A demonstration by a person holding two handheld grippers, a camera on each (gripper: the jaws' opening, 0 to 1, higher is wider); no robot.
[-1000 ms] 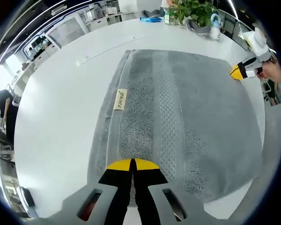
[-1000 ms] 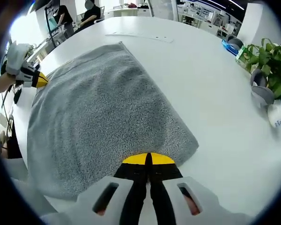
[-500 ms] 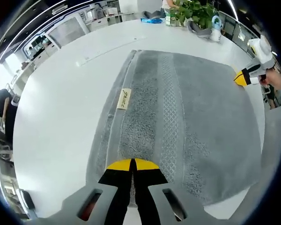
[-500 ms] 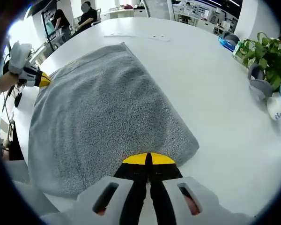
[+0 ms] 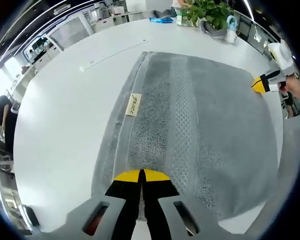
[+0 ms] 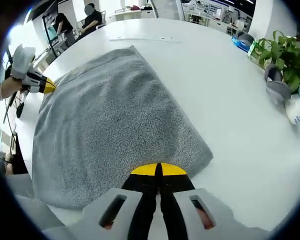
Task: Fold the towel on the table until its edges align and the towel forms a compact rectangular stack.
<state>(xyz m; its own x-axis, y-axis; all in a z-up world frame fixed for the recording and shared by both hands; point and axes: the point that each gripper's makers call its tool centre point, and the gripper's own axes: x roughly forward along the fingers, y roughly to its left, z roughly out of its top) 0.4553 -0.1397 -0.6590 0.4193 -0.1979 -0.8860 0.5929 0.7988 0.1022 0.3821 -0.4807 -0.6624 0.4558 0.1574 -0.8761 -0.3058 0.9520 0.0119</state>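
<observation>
Over the last second the gray towel (image 5: pixel 190 125) barely shifts on the white table (image 5: pixel 65 110); it spreads a little flatter, so I'd say the fold is only being squared up. The left gripper (image 5: pixel 141 176) is clamped on the towel's near edge, jaws together. The right gripper (image 6: pixel 158 170) is likewise pinched shut on the towel's near corner, opposite the plant (image 6: pixel 285 57).

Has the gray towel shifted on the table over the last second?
Cannot tell. The towel shows slightly differently against the potted plant, but both tools grip it and the cameras ride on them, so the view itself may have moved.
</observation>
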